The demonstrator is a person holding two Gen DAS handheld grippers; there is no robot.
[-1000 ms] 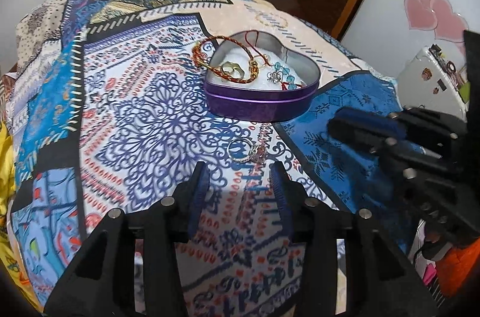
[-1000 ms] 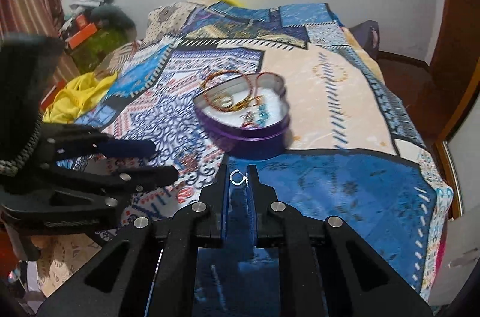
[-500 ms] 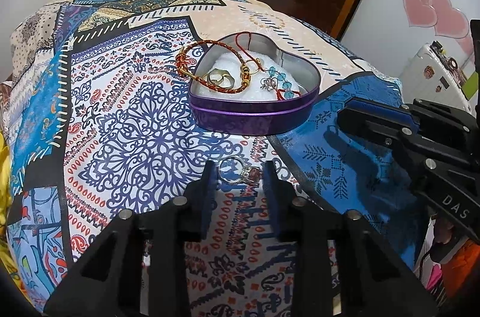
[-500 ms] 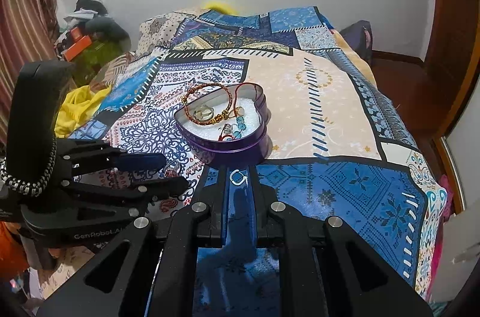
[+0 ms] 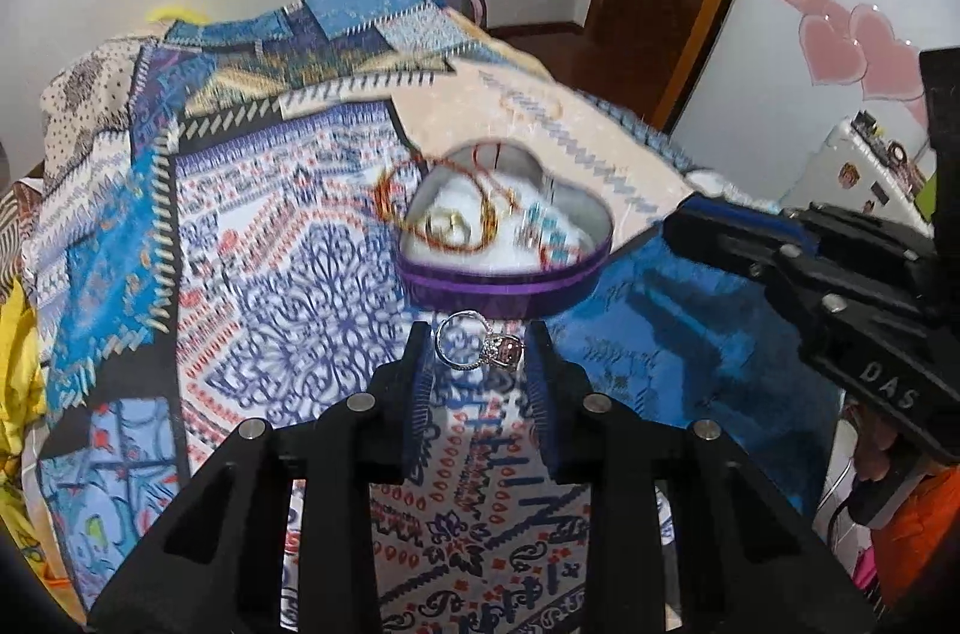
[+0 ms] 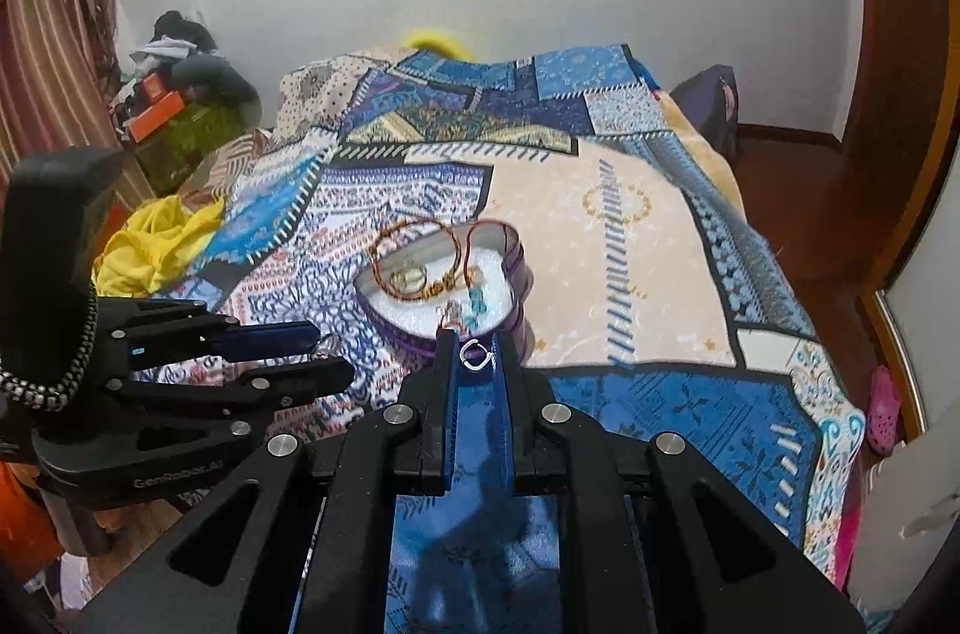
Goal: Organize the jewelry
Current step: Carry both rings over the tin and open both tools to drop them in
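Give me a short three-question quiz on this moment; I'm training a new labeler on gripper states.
1. True or false: the left gripper holds a ring with a pinkish stone.
2. What does the right gripper grip? A) a red bracelet B) a small silver ring C) nothing
3. What shape is the purple tin on the bedspread?

Key: 1 true: the ring sits between its fingertips, off the cloth. 2 B. 3 heart-shaped, with bracelets lying inside and over its rim.
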